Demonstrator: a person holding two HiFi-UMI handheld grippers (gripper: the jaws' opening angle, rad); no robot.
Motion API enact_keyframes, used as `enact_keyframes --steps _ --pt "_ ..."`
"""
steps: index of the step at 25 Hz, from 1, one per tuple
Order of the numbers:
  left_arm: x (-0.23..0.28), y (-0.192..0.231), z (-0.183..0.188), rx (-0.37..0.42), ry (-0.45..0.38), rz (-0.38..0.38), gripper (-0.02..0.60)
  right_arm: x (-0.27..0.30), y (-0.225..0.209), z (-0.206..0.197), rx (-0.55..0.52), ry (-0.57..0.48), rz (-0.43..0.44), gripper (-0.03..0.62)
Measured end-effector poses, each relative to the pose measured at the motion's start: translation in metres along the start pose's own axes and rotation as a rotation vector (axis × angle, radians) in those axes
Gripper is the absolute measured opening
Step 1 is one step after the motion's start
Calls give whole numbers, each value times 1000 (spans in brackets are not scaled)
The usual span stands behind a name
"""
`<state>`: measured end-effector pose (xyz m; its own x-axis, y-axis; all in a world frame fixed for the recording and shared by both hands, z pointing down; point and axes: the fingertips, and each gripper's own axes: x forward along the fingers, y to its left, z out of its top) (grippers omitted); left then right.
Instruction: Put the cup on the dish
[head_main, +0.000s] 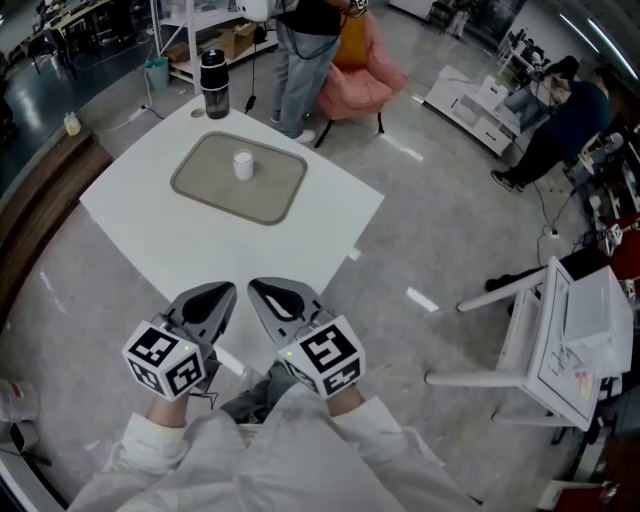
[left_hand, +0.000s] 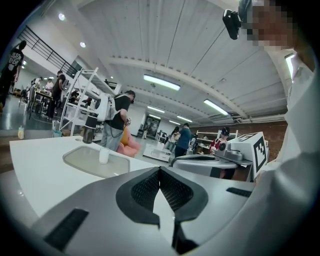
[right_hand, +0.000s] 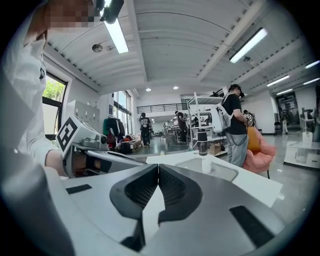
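Sleeves (head_main: 290, 450) of pale cloth filled the near foreground, and just ahead of them the left gripper (head_main: 215, 300) and the right gripper (head_main: 272, 297) hung side by side over the near corner of the white table (head_main: 320, 235), each aimed toward the far side. In the left gripper view the two ribbed pads met at their tips with nothing between them. The right gripper view showed the same: jaws together, no object caught. Both tools were therefore empty and well apart from anything on the table. Farther out, past the table's middle and toward its far corner, lay the grey dish (head_main: 275, 195), a shallow tray with rounded corners. The small white cup (head_main: 243, 165) stood upright inside its rim, on its flat floor and a little nearer its far edge than its near one. A dark bottle (head_main: 214, 85) stood at the far corner, apart from the dish. Beyond the table's far edge a person (head_main: 300, 60) stood beside a pink chair (head_main: 362, 70). Judging by how things lay, the placing step looked complete, since the cup rested on the dish with no gripper on it. The next move seemed to call for nothing more than holding both grippers clear of the table, so that the cup was not knocked over.
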<state>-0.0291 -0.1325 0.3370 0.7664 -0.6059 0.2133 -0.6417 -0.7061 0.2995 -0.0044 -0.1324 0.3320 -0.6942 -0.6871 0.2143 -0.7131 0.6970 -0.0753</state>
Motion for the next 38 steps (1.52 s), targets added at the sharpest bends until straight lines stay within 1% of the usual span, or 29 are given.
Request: enact_keyframes --steps 4,6,10,13,16,19,27,32,38 --pt "1 -11 -11 -55 7 -8 8 -9 3 -7 21 24 8 15" --pt "4 -19 -13 -65 9 -14 8 -14 -1 -9 27 16 7 15" --pt "11 -28 -14 -68 19 -15 8 -22 -7 -13 45 30 8 15" --pt "16 -34 -13 -59 22 -12 8 -27 -10 -15 34 46 4 14" --pt "19 -37 -14 -63 24 -5 8 -28 -14 -9 23 37 -5 14" --pt "20 -40 -18 -58 32 9 8 -30 -12 -6 24 46 8 14" --pt "21 -39 -17 -64 33 26 8 -31 -10 -13 10 75 11 12" --pt "24 -41 -19 -43 39 22 8 -32 -10 -18 17 74 15 12" --pt "24 -41 -19 -39 49 30 8 -32 -11 -19 16 78 17 12"
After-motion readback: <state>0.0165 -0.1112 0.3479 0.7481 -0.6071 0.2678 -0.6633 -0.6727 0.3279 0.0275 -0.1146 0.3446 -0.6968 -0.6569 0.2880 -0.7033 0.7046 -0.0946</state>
